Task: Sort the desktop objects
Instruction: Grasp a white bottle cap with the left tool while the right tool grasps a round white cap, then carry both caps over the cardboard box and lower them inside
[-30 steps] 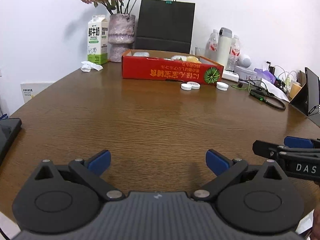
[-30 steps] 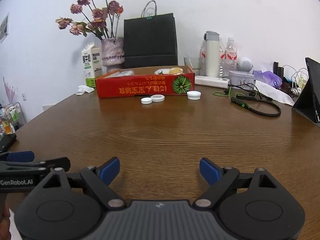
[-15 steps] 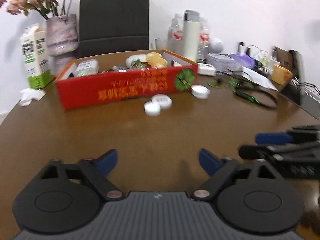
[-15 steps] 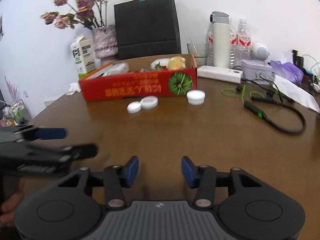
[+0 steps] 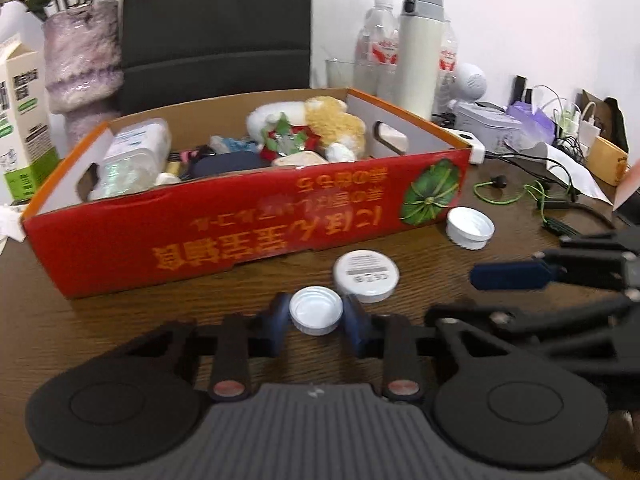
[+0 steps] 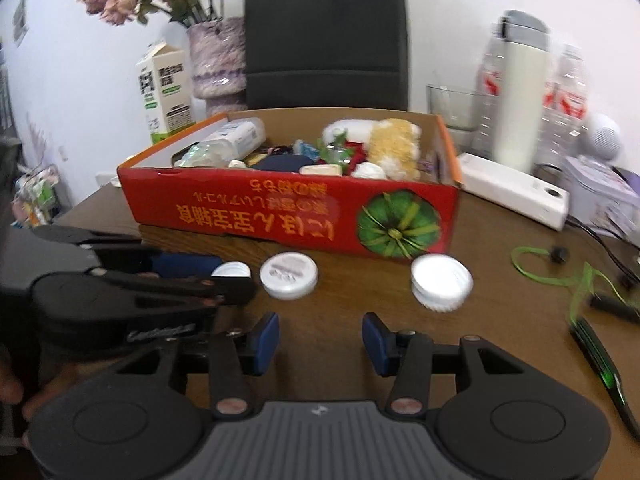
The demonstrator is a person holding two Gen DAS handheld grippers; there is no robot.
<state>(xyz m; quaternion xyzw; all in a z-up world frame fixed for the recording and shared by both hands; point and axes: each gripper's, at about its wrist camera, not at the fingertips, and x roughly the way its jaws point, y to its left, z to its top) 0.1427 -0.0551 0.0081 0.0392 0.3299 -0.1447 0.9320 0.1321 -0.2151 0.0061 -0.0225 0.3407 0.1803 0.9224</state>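
Observation:
Three white caps lie on the brown table in front of the red cardboard box (image 5: pixel 240 240) (image 6: pixel 280 216), which holds several items. My left gripper (image 5: pixel 317 317) is closing on the small white cap (image 5: pixel 316 315) (image 6: pixel 232 269), and its blue pads sit against both sides of the cap. Just beyond it lies a flat labelled lid (image 5: pixel 366 276) (image 6: pixel 289 275). A ridged white cap (image 5: pixel 470 227) (image 6: pixel 440 282) sits further right by the box corner. My right gripper (image 6: pixel 320 340) (image 5: pixel 480 296) stands open over bare table, nothing between its fingers, short of the ridged cap.
Behind the box are a black bag (image 5: pixel 216 28), a vase (image 5: pixel 82 64), a milk carton (image 6: pixel 166 92), a white flask (image 6: pixel 520 92), water bottles and a glass (image 6: pixel 454 110). A white power strip (image 6: pixel 512 196), green cord (image 6: pixel 576 292) and cables clutter the right side.
Both grippers have moved forward across the table to the caps by the box. The left jaws have narrowed around the small cap; the right jaws have narrowed partway.

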